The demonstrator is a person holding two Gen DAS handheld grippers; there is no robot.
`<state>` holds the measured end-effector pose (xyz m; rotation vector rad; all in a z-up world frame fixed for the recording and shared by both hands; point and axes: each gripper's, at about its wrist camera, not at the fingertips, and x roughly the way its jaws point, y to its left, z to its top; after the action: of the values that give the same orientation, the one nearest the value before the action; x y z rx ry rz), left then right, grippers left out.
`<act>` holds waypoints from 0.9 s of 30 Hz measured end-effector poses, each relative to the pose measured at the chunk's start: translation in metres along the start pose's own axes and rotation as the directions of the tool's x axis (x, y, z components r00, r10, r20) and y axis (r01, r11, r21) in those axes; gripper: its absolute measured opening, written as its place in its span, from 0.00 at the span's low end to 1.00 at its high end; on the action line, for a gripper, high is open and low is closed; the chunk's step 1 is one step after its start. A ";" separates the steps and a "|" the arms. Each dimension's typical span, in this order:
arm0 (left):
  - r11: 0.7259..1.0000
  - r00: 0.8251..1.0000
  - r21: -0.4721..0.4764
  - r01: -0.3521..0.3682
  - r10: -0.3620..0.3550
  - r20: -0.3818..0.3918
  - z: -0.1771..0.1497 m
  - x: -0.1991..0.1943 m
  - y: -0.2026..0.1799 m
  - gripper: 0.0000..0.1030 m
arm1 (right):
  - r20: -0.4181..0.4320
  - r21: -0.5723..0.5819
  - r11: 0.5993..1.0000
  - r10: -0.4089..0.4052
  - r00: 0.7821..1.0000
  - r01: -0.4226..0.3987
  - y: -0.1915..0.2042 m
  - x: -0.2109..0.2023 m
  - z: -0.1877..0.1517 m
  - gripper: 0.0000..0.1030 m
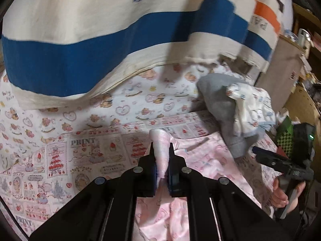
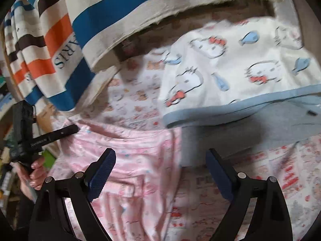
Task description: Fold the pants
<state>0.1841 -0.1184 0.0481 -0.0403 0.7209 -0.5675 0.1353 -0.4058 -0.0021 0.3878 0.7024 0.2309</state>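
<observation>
Pink fabric fills the narrow gap between the fingers of the left tongs (image 1: pixel 161 148): they are clamped on a bunched fold of the pink pants (image 1: pixel 210 160), and a twist of cloth stands up just past the fingertips. From that pinch the pants spread back toward the camera and off to the right, lying rumpled on the printed bedsheet (image 1: pixel 84 152).

In the right wrist view, the right tongs (image 2: pixel 160 158) stand wide apart with nothing between them. They hover over the pants (image 2: pixel 136 160); the left blue pad (image 2: pixel 100 176) is above the pink cloth and the right one is above the sheet (image 2: pixel 280 170) just beside the pants' edge. Whether either pad touches the fabric cannot be told.

Just beyond the pants lies a grey garment (image 2: pixel 250 126), and on top of it a white cloth with cat faces, blue fish and a light blue border (image 2: pixel 230 60). In the left view the same pile sits to the right, the grey piece (image 1: pixel 224 108) under the white one (image 1: pixel 252 108).

Behind everything, a striped cream, blue and orange cloth (image 1: pixel 100 40) with printed letters hangs down over the far side of the bed. At the frame edges each camera catches the other handheld device: the right hand (image 1: pixel 284 196) on its grip, and the left hand (image 2: pixel 34 172) likewise.
</observation>
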 end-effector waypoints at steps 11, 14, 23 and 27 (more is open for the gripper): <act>0.997 0.999 -0.076 -0.031 0.029 -0.023 0.001 0.018 0.022 0.07 | -0.330 0.018 1.000 -0.007 0.944 0.014 -0.002 0.052 0.000 0.71; 0.995 0.999 -0.096 -0.033 0.031 -0.030 0.002 0.023 0.033 0.07 | -0.346 -0.024 0.997 -0.083 0.934 0.080 0.000 0.062 0.001 0.70; 0.991 0.995 -0.111 -0.076 0.067 -0.080 0.000 0.052 0.061 0.25 | -0.358 -0.032 0.999 -0.044 0.933 0.035 0.008 0.090 0.009 0.53; 0.987 0.992 -0.136 -0.090 0.076 -0.102 -0.002 0.062 0.073 0.51 | -0.336 -0.015 0.997 -0.074 0.939 0.074 0.007 0.101 0.019 0.53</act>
<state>0.2554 -0.0879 -0.0076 -0.1132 0.8523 -0.4408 0.2224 -0.3705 -0.0443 0.3217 1.0519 0.2289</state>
